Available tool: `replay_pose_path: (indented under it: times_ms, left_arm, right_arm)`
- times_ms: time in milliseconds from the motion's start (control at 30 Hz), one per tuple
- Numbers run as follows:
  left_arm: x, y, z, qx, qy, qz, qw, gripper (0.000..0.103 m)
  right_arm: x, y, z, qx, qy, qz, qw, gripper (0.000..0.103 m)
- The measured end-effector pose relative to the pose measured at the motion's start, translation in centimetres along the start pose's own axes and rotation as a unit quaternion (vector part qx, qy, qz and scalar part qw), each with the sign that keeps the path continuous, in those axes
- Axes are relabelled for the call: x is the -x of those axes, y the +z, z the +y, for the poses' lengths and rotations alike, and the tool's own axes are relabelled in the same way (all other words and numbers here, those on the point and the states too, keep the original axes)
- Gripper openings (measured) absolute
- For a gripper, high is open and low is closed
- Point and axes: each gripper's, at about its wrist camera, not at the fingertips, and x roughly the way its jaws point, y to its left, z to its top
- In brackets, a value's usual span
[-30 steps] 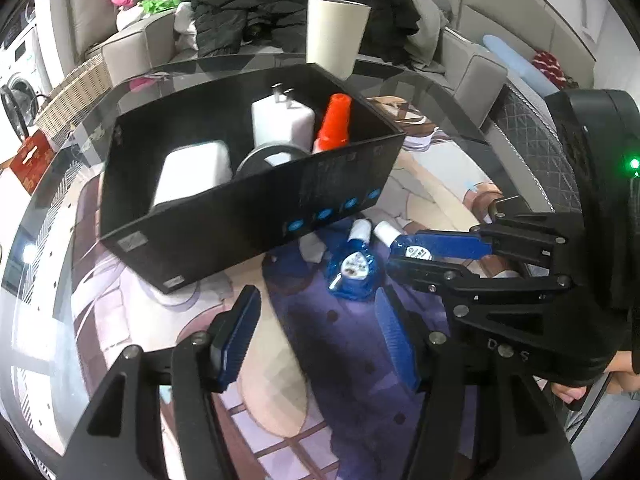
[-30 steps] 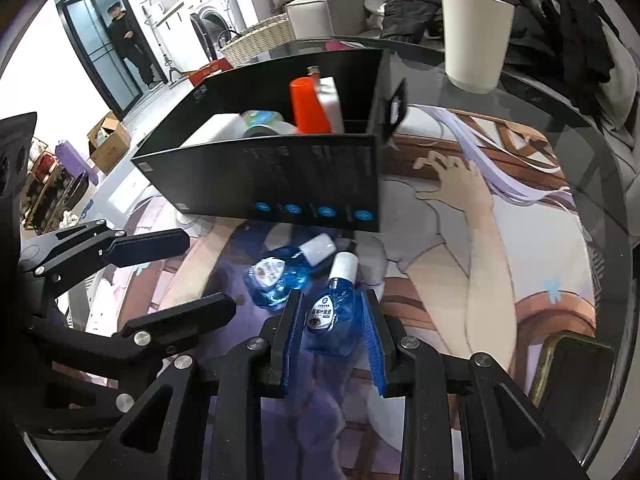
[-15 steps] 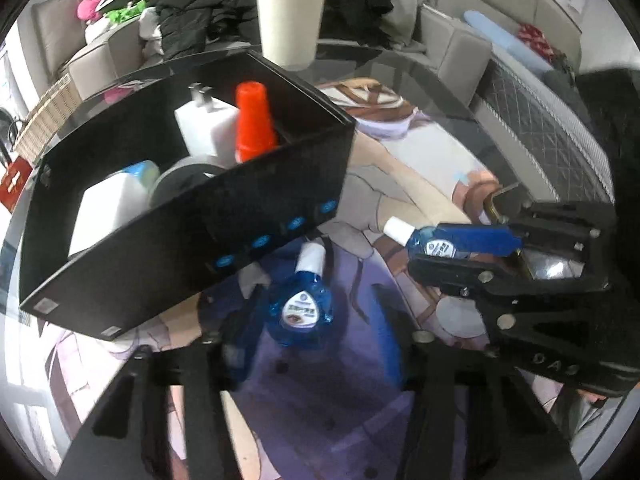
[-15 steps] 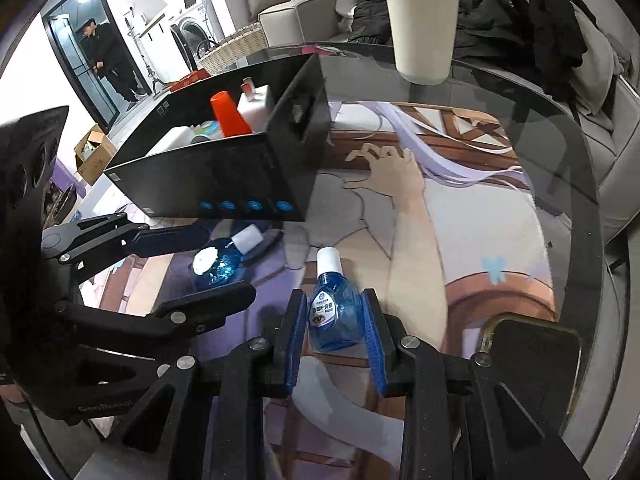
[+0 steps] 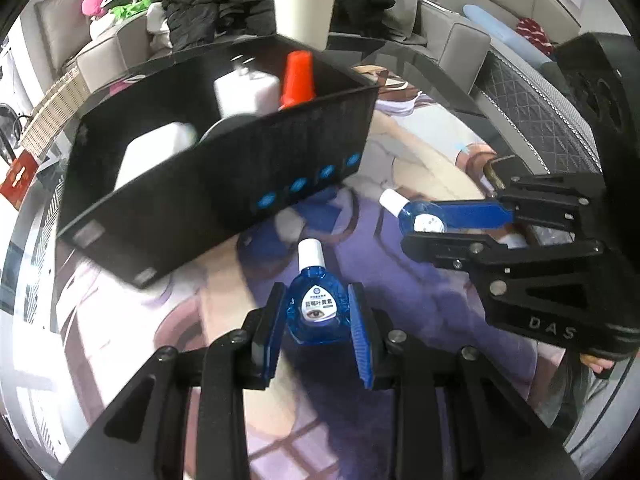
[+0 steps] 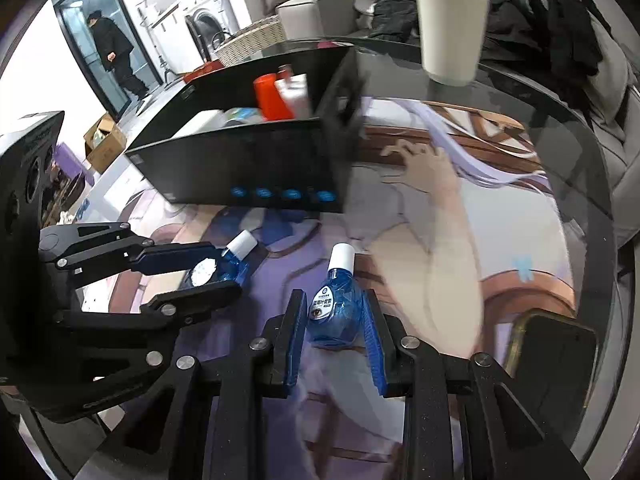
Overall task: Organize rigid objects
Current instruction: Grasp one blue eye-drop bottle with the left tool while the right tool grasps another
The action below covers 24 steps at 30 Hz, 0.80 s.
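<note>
On the printed mat, my left gripper is shut on a small blue eye-drop bottle with a white cap; both blue pads press its sides. My right gripper is shut on a second blue bottle of the same kind. Each view shows the other gripper: the right gripper with its bottle, and the left gripper with its bottle. Behind both stands a black open box holding an orange-capped bottle, a white charger and a white block.
A white cup stands on the glass table beyond the box. A dark flat device lies near the table's right edge. A sofa piled with dark clothes is behind. A person stands in a far doorway.
My left gripper moved in over the loose blue bottle and its jaws closed on it. The right gripper kept its grip on the other bottle.
</note>
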Motion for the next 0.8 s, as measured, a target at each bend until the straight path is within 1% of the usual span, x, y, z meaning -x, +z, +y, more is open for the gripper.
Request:
replay_pose_path:
  times_ms: [233,400,433,467,533,567,633,667,700,733,767,800]
  left_arm:
    - [1.5,-2.2,2.5,0.020,0.002,0.002,0.9998,0.029]
    - [1.9,-2.7,2.8,0.021,-0.003,0.000,0.9998,0.030]
    - [1.8,-2.7,2.8,0.019,-0.004,-0.001,0.9998,0.033]
    - [1.8,-2.6,2.7,0.016,-0.005,-0.001,0.9999,0.039]
    - [1.8,-2.6,2.5,0.011,-0.009,0.000,0.9999,0.048]
    - [1.7,-2.6,2.3,0.009,-0.005,0.000,0.9999,0.048]
    - [1.6,-2.5,1.8,0.000,0.006,0.000,1.0000,0.047]
    - [1.6,-2.5,1.7,-0.001,0.008,0.001,1.0000,0.044]
    - [1.6,-2.5,1.7,-0.002,0.010,-0.001,0.9999,0.039]
    - [1.6,-2.4,1.8,-0.002,0.014,-0.002,0.9999,0.028]
    - [1.6,-2.4,1.8,-0.004,0.012,-0.002,0.9999,0.029]
    - [1.6,-2.3,1.9,-0.002,0.010,-0.001,0.9999,0.029]
  right_arm:
    - [-0.6,0.3,3.4,0.030,0.015,0.010,0.999,0.029]
    - [-0.9,0.5,4.6,0.042,0.012,0.011,0.999,0.029]
    - [-0.9,0.6,4.8,0.044,0.009,0.011,0.999,0.030]
    - [-0.9,0.6,4.9,0.046,0.009,0.011,0.999,0.031]
    - [-1.0,0.7,5.0,0.048,0.010,0.012,0.999,0.035]
    - [-1.0,0.7,4.9,0.049,0.011,0.012,0.999,0.036]
    - [-0.8,0.3,5.0,0.054,0.008,0.012,0.998,0.038]
    - [-0.8,0.2,5.2,0.058,0.006,0.010,0.998,0.038]
    - [-0.8,0.1,5.2,0.064,0.002,0.010,0.998,0.038]
    - [-0.7,-0.2,5.4,0.070,-0.001,0.008,0.998,0.038]
    - [-0.8,-0.2,5.4,0.073,-0.004,0.008,0.997,0.038]
    - [-0.7,-0.3,5.5,0.074,-0.007,0.006,0.997,0.034]
